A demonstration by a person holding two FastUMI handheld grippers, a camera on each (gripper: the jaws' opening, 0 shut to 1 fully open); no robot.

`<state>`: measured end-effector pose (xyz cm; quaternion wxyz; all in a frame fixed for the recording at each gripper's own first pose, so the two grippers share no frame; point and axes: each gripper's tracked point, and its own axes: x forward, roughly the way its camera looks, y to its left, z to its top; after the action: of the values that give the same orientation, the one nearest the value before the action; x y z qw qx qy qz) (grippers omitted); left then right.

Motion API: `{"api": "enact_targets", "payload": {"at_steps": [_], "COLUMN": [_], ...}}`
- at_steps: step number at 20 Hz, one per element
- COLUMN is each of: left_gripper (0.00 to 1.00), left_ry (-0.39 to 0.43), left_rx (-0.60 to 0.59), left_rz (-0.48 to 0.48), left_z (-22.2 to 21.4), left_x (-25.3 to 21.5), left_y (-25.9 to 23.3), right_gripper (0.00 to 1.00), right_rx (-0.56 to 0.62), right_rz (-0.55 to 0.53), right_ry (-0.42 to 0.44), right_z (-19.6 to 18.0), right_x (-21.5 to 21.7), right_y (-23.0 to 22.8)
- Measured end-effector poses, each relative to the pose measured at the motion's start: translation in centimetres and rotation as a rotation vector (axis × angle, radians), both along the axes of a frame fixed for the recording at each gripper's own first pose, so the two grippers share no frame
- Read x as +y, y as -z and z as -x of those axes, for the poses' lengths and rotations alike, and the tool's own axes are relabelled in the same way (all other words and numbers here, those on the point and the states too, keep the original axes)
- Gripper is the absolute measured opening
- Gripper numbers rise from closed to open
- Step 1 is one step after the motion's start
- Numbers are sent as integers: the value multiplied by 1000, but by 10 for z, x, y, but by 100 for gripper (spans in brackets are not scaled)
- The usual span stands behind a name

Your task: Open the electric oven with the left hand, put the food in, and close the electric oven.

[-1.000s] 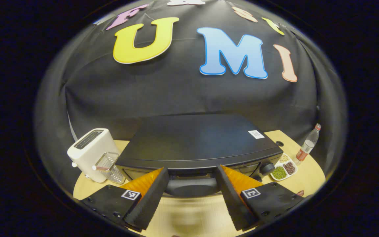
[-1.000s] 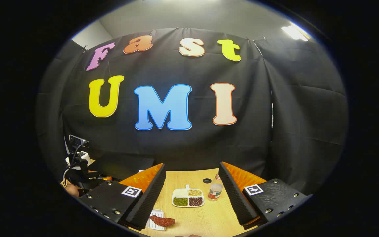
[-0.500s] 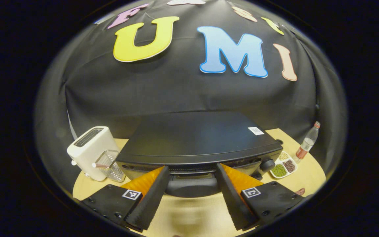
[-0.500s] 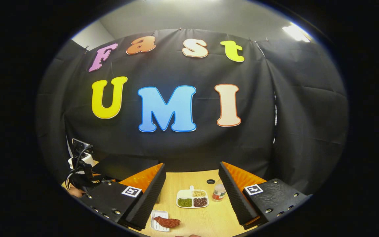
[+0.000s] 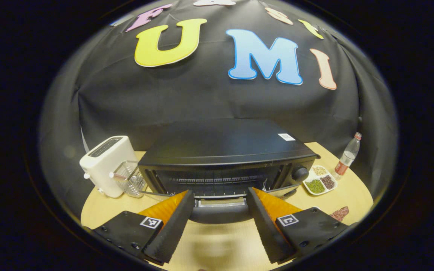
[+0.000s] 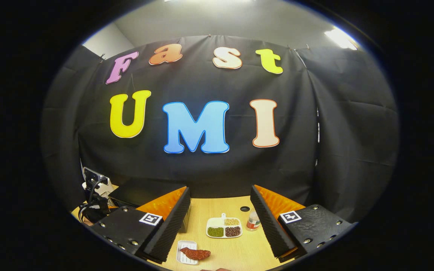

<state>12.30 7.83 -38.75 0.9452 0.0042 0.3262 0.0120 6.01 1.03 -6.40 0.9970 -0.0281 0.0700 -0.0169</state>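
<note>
In the left gripper view, a black electric oven [image 5: 224, 150] sits at centre frame on a pale wooden tabletop [image 5: 217, 244]. The left gripper [image 5: 220, 218] reaches to the door handle [image 5: 220, 213] at lower centre. Its fingers stand wide apart on either side of the handle, and no squeeze is visible. The door is partly open, showing a wire rack inside. The opening step appears underway; next, the door likely needs lowering fully.

In the right gripper view, the right gripper [image 6: 220, 222] hovers with its fingers spread and empty. The reddish food [image 6: 195, 254] lies on a small white tray [image 6: 186, 251] at the lower centre.
</note>
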Motion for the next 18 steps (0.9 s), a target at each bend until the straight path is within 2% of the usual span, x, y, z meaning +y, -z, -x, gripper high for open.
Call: {"api": "enact_targets", "payload": {"at_steps": [1,2,7,8,10,14,15,16,17,18], "left_gripper": [96,100,100,95,100,100,95,99,95,99], "left_ry": [1,2,16,17,23,36,38,41,43,42], "left_rx": [5,10,11,14,23,30,38,44,49,52], "left_rz": [1,2,3,1,-4,8,10,10,11,16], "left_z": [5,12,34,39,47,60,63,67,70,75], "left_x": [0,-1,-2,-2,-3,-3,-4,-4,-4,-4], "left_y": [2,3,13,15,21,28,30,34,37,40], "right_gripper": [98,98,98,98,98,98,98,100,98,98], "right_rx": [-4,-6,-14,-20,-23,-3,3,9,14,17], "right_rz": [0,-1,11,16,19,15,18,21,26,31], "right_ry": [-1,-1,1,6,20,46,52,58,63,67], "right_z": [2,4,22,26,33,51,56,60,65,70], "right_x": [1,2,4,4,4,10,11,14,16,19], "right_y": [-1,-2,-10,-12,-13,-6,-4,-2,0,1]}}
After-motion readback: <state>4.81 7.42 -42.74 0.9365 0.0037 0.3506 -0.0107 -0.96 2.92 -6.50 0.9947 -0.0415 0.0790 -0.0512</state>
